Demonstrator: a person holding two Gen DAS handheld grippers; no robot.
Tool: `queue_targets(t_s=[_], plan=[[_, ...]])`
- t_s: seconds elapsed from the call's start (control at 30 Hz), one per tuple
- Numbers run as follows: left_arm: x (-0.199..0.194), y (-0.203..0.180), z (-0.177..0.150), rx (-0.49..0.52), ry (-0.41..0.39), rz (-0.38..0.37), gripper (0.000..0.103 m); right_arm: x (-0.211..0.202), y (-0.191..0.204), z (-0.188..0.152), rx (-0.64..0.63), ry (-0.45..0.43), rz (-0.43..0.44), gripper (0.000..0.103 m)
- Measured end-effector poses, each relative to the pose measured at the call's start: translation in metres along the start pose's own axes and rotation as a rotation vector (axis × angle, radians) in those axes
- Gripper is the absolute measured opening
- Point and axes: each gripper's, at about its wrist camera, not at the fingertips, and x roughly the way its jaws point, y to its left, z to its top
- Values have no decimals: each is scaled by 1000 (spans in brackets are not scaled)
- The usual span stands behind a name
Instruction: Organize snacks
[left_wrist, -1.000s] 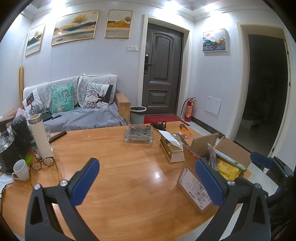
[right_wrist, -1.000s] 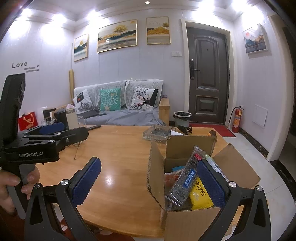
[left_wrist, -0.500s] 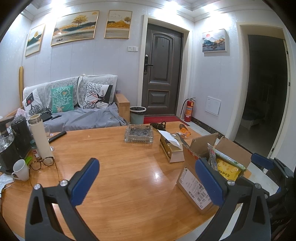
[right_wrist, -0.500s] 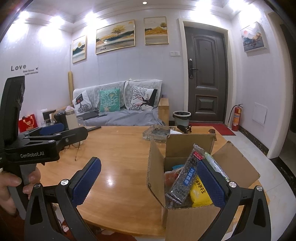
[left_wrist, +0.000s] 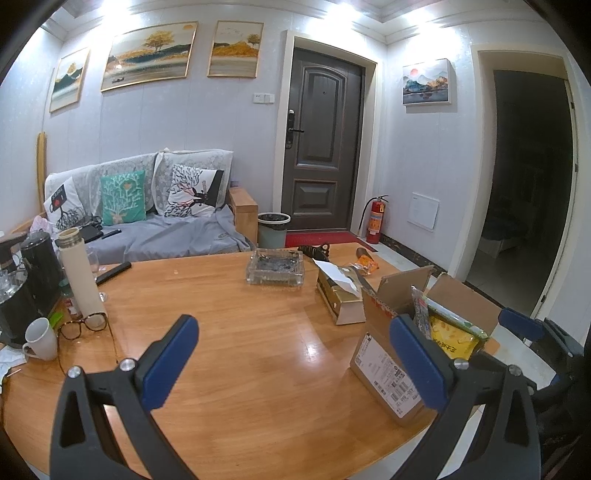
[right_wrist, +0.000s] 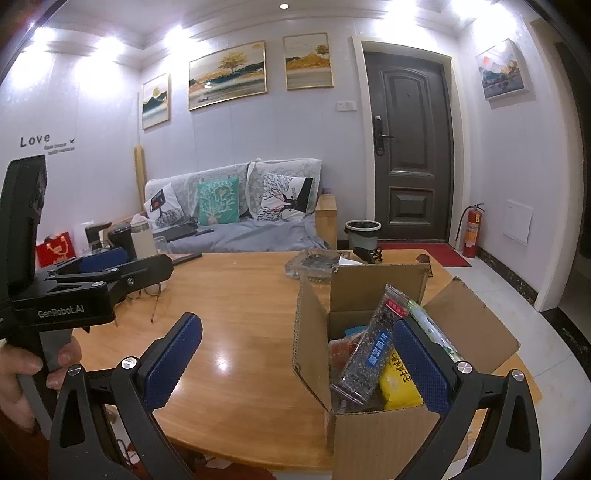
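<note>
An open cardboard box (right_wrist: 369, 435) (left_wrist: 384, 373) stands at the near right edge of the wooden table (left_wrist: 258, 350). Inside it stand a clear packet with a blue label (right_wrist: 373, 350), a yellow snack bag (right_wrist: 397, 384) (left_wrist: 448, 334), a green-white packet (right_wrist: 432, 328) and a red item (right_wrist: 340, 349). My right gripper (right_wrist: 295, 362) is open, hovering just in front of the box, its right pad beside the packets. My left gripper (left_wrist: 295, 358) is open over bare tabletop, left of the box. In the right wrist view the left gripper (right_wrist: 107, 273) shows at the left, held by a hand (right_wrist: 22, 373).
A glass ashtray (left_wrist: 275, 267), a gold tissue box (left_wrist: 338, 295) and an orange wrapper (left_wrist: 364, 264) lie beyond the box. At the table's left stand a thermos (left_wrist: 79, 273), kettle (left_wrist: 40, 273), white mug (left_wrist: 38, 338) and glasses (left_wrist: 83, 325). A sofa (left_wrist: 147, 214) lies behind.
</note>
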Motion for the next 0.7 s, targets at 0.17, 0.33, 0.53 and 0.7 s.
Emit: queue_targets(t_s=[0.17,0.33,0.53,0.7], plan=[[0,-3,1,3,4,-1,102,-1,2,-1,5,-2,1,103],[-1,-4,0,3,4,-1,102,-2,2,-1,21,-5,4,103],[-1,-4,1,4,4,-2,102,-2,3,-2,23,-4,7,103],[-1,-4,1,3,4,-3,102,-3,2,-1,26,-5,6,103]])
